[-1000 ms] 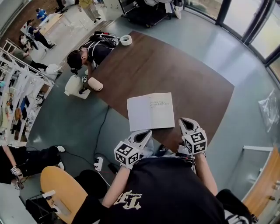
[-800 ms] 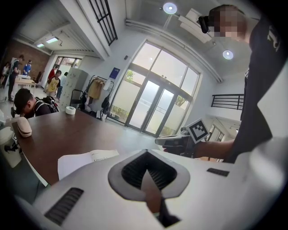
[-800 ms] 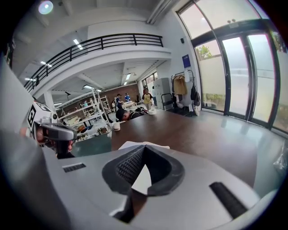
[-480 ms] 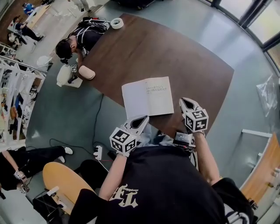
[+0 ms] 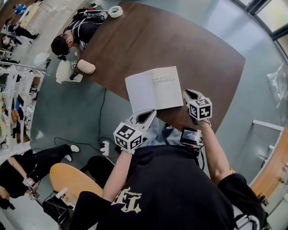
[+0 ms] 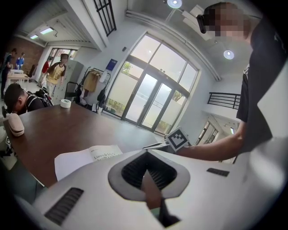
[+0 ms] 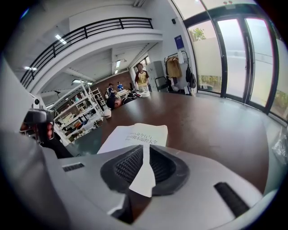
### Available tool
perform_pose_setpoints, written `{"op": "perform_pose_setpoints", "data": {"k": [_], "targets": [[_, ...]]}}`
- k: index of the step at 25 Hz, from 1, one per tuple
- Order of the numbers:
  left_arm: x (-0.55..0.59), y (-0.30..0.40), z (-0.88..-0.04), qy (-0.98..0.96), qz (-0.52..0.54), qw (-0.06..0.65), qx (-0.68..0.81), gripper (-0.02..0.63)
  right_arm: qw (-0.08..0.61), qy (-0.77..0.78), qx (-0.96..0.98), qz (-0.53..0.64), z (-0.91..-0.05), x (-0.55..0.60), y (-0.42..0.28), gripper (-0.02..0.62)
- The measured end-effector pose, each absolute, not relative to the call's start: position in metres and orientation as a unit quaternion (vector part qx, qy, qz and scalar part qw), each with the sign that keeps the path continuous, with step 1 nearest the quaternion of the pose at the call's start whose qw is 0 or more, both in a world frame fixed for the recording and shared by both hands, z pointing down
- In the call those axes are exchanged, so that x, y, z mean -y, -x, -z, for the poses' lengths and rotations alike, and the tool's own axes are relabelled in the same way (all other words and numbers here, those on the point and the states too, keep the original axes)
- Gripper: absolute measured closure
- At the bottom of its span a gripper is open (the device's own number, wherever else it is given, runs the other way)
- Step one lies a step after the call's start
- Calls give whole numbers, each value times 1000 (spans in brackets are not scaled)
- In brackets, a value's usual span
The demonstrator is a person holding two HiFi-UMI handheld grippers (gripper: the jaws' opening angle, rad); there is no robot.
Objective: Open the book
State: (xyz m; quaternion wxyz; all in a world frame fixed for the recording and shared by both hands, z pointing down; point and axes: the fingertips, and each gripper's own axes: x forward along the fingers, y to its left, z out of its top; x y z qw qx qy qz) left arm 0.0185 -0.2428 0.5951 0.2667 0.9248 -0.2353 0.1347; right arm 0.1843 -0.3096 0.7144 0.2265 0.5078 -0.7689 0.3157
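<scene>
A broad dark-brown wooden table (image 5: pixel 193 49), smooth and matt with rounded corners, fills the far part of the head view. At its near edge lies a thin white paper-covered book (image 5: pixel 153 90). It is rectangular, closed and flat, with a few lines of dark print toward the far right of its cover, and its near left corner juts past the table's edge. The left claw (image 5: pixel 149 114), a white plastic shell with ribbed dark pads, sits just near of that corner, tips pressed together on nothing. The right claw (image 5: pixel 190 94), just beside the book's near right corner, has just been opening; a thin slit shows between its pads, with nothing in it. A white roll of tape (image 5: pixel 115 11) rests at the table's far left corner.
</scene>
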Motion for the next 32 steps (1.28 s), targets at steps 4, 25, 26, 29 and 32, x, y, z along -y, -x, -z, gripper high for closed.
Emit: {"op": "perform_pose_setpoints", "data": {"k": [4,25,26,29,32], "targets": [[245,-29,-595,-928,-143,264,220,600,237,-508,759,-331,-737,315,-185,569],[234,-47,-615,-929,-166,273,188,600,289,-496,716,-397,-834,303,-193,523],[234,-47,-615,-928,-166,273,189,600,290,-498,715,-396,-834,303,-195,522],[233,-46,-615,-928,-166,274,192,600,288,-499,713,-399,-832,303,-194,522],[232,-43,-614,-927,-164,276,194,600,280,-496,714,-406,-832,302,-193,522]]}}
